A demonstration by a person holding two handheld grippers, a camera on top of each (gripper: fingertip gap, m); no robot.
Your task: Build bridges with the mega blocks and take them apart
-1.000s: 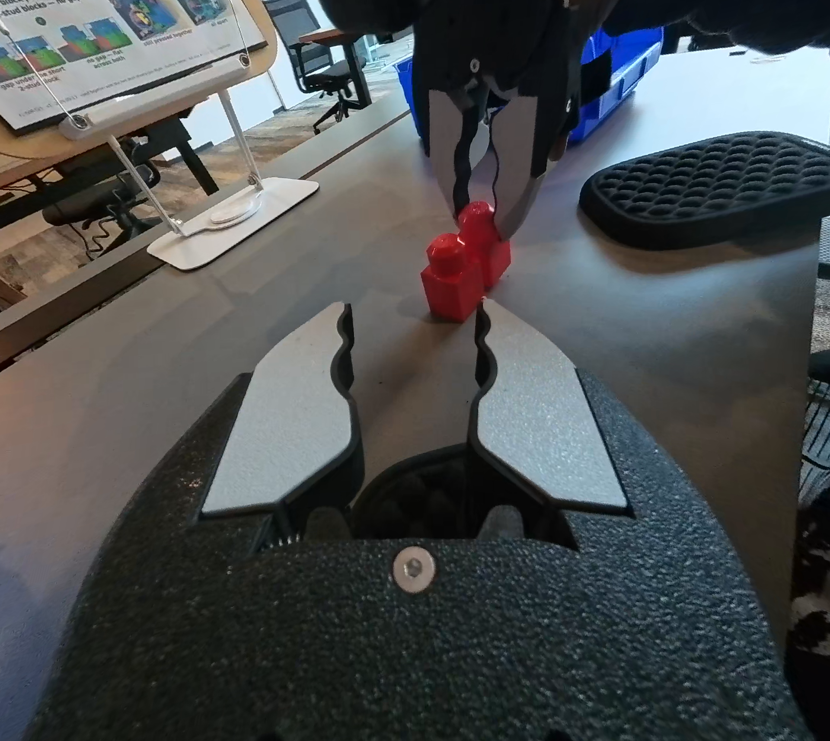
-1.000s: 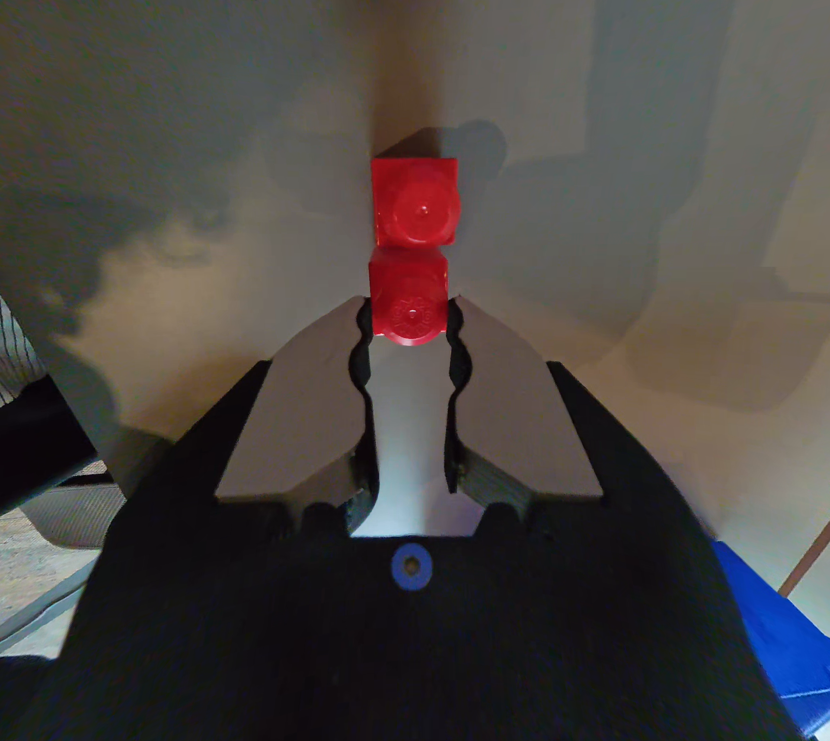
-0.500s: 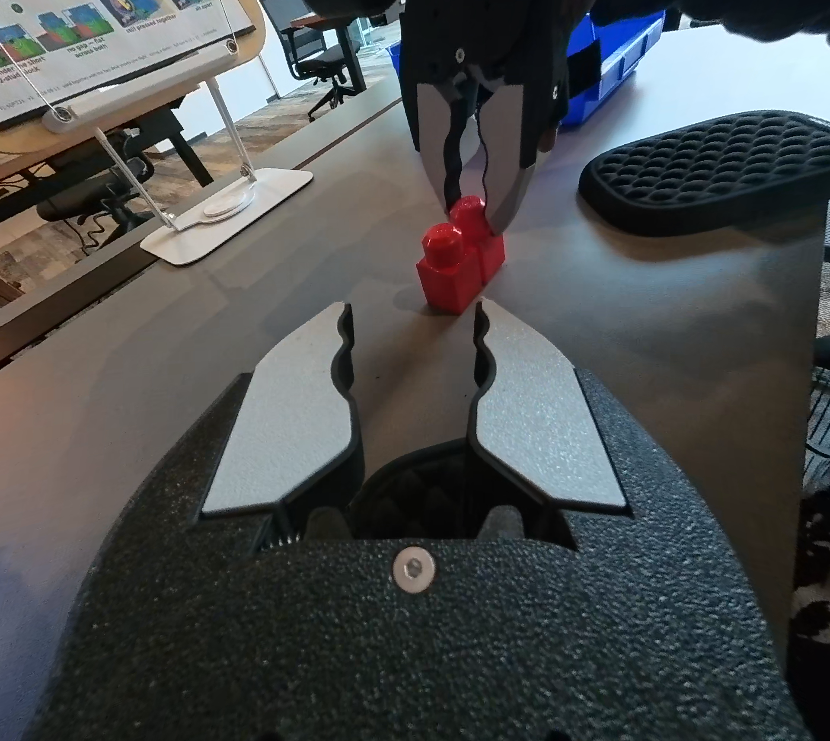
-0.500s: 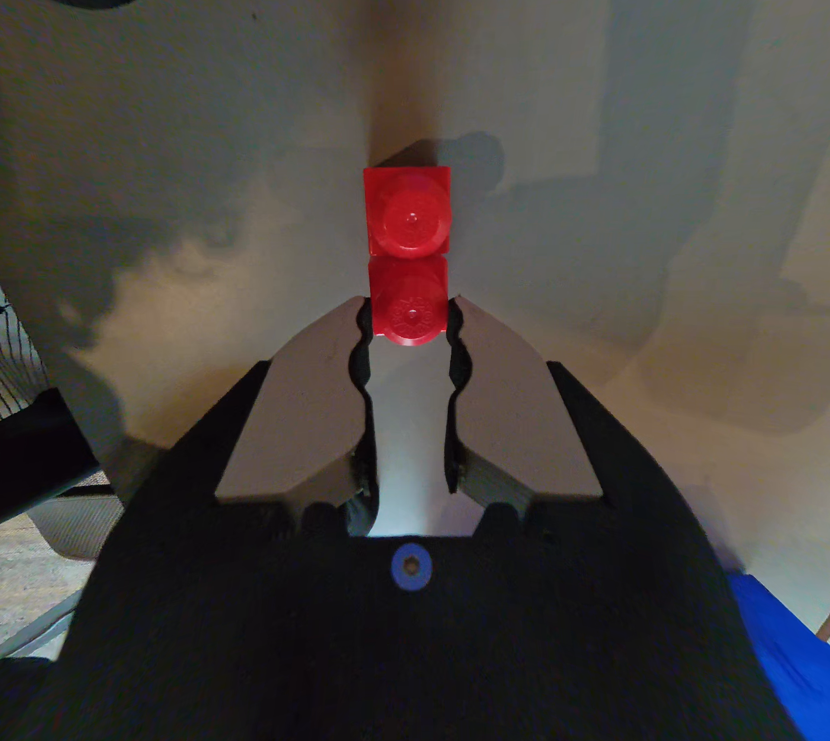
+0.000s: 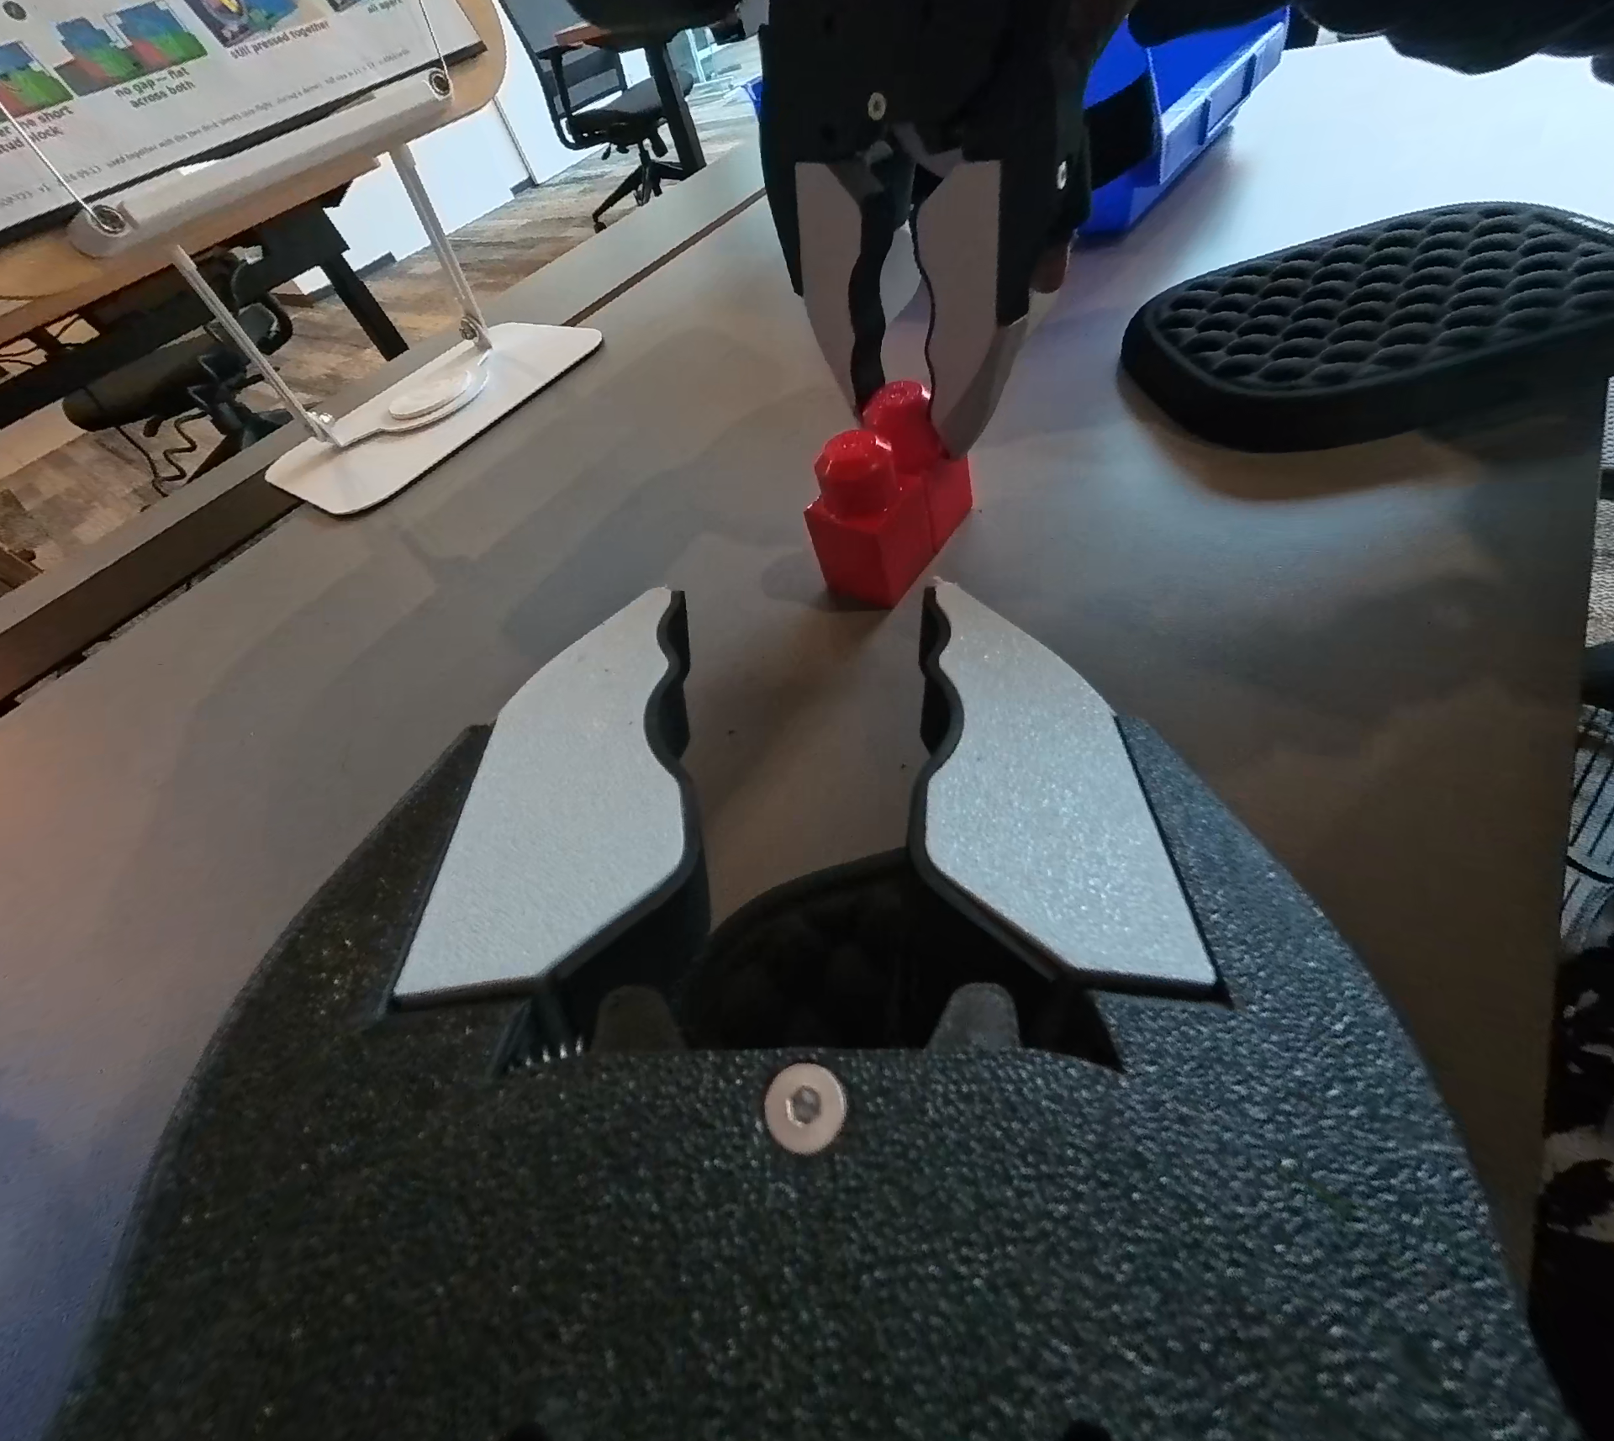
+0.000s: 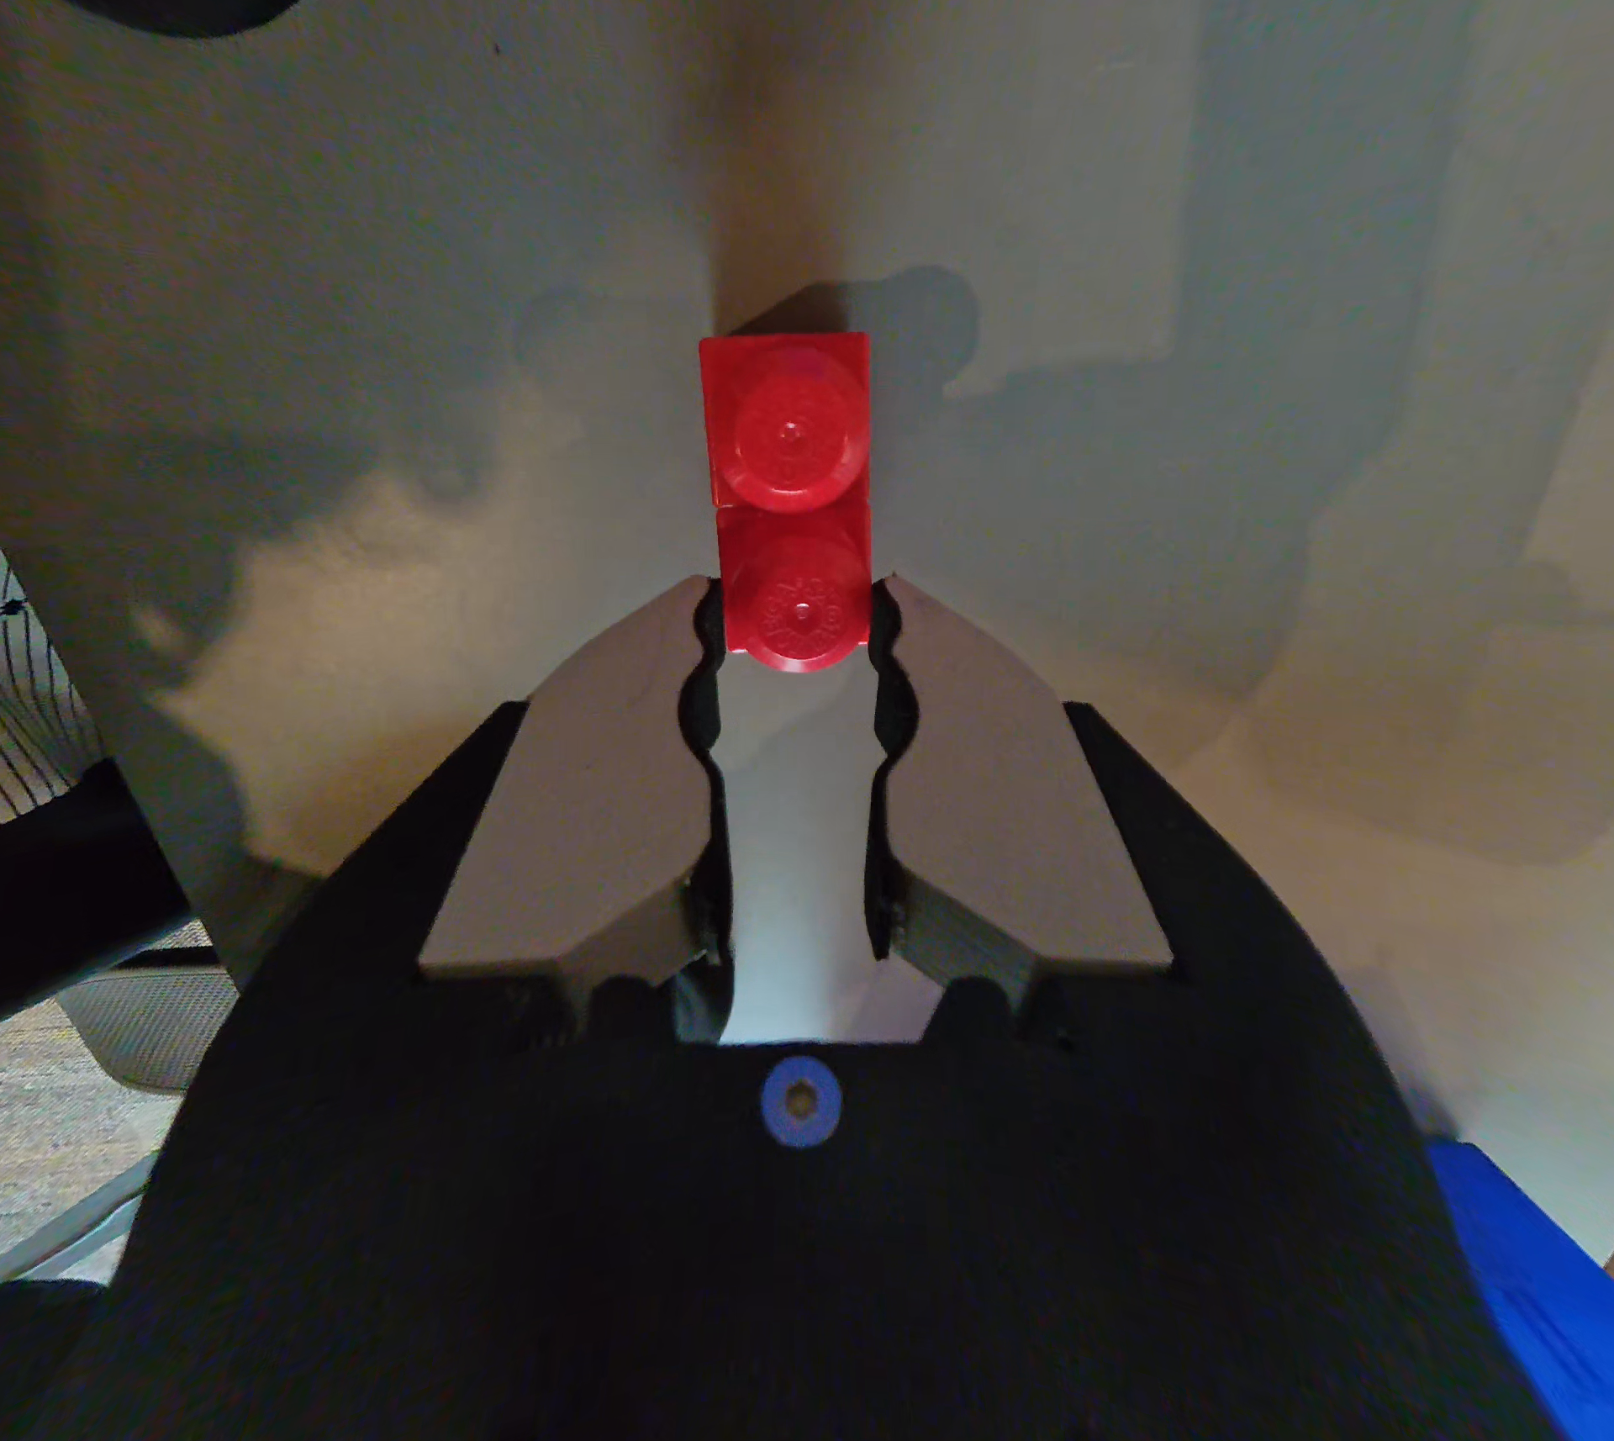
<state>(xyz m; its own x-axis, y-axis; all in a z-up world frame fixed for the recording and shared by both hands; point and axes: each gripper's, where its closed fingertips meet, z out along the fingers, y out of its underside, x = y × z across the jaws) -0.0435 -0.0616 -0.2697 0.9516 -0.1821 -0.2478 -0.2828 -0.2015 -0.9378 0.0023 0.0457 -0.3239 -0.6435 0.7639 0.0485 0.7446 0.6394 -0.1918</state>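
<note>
Two red one-stud blocks stand side by side and touching on the grey table [image 5: 349, 700]. In the left wrist view the near block [image 5: 860, 534] faces me and the far block [image 5: 930, 456] stands behind it. My right gripper [image 5: 904, 429] comes down from above and is shut on the far block's stud. In the right wrist view that gripper [image 6: 795, 587] clamps the nearer block [image 6: 799, 604], and the other block [image 6: 786, 421] stands just beyond it, shifted slightly left. My left gripper [image 5: 803, 595] is open and empty, low over the table just in front of the near block.
An instruction board on a white stand [image 5: 437, 421] stands at the left. A blue bin [image 5: 1179, 124] stands behind the right gripper and also shows in the right wrist view [image 6: 1528, 1312]. A black honeycomb pad [image 5: 1380, 325] lies at the right. Office chairs stand beyond the table's far edge. There is about 12 cm between the tips of the two grippers.
The free red block has shifted a little sideways against the held one, from right of it to slightly left. The right gripper stays shut on its block; the left gripper stays open.
</note>
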